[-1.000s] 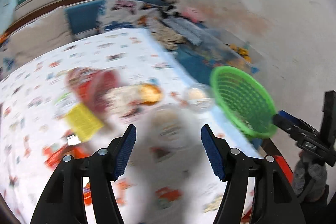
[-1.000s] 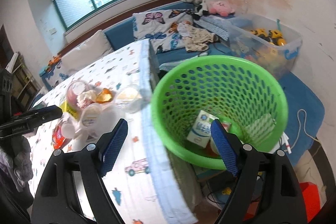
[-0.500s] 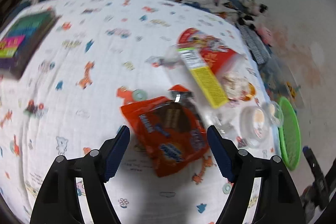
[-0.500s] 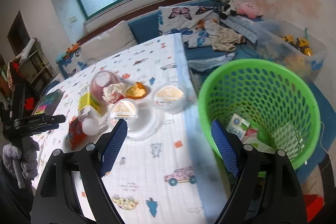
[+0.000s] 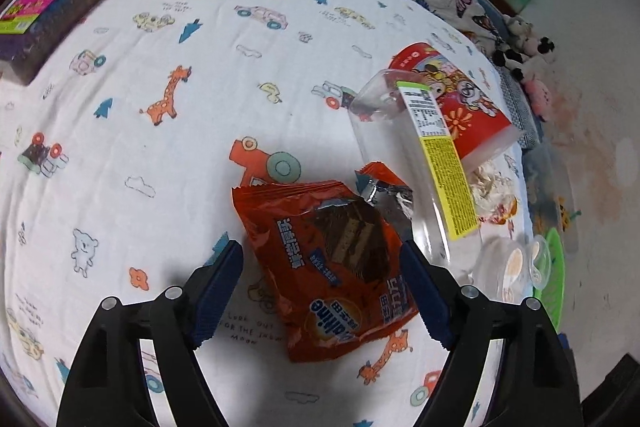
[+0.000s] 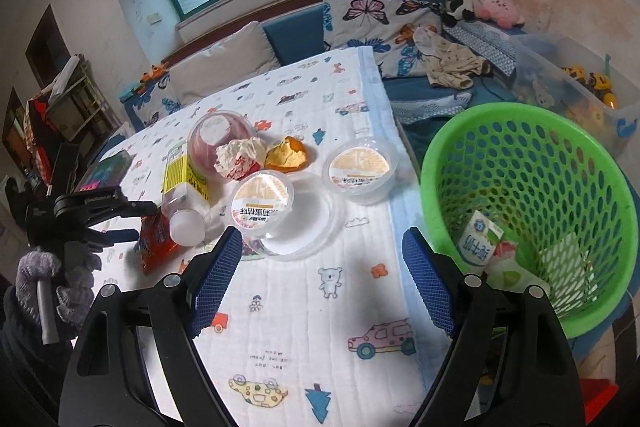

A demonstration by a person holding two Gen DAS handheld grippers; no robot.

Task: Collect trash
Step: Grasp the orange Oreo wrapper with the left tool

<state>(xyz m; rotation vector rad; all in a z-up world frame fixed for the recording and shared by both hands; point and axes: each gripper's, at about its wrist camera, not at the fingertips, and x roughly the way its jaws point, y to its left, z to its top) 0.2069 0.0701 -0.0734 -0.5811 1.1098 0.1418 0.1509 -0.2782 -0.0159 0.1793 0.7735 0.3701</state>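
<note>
the left gripper (image 5: 320, 291) is hanging with jaws spread around the orange snack bag (image 5: 332, 267); a clear bottle (image 5: 416, 163) is crowding its right side. bare desk cloth (image 5: 140, 147) is lying free toward the left edge. the green basket (image 6: 532, 203) is standing open-mouthed beyond the right edge.

Each tool (image 5: 322, 291) is black plastic; blue ribbed pads (image 5: 218, 291); silver screws.
</note>
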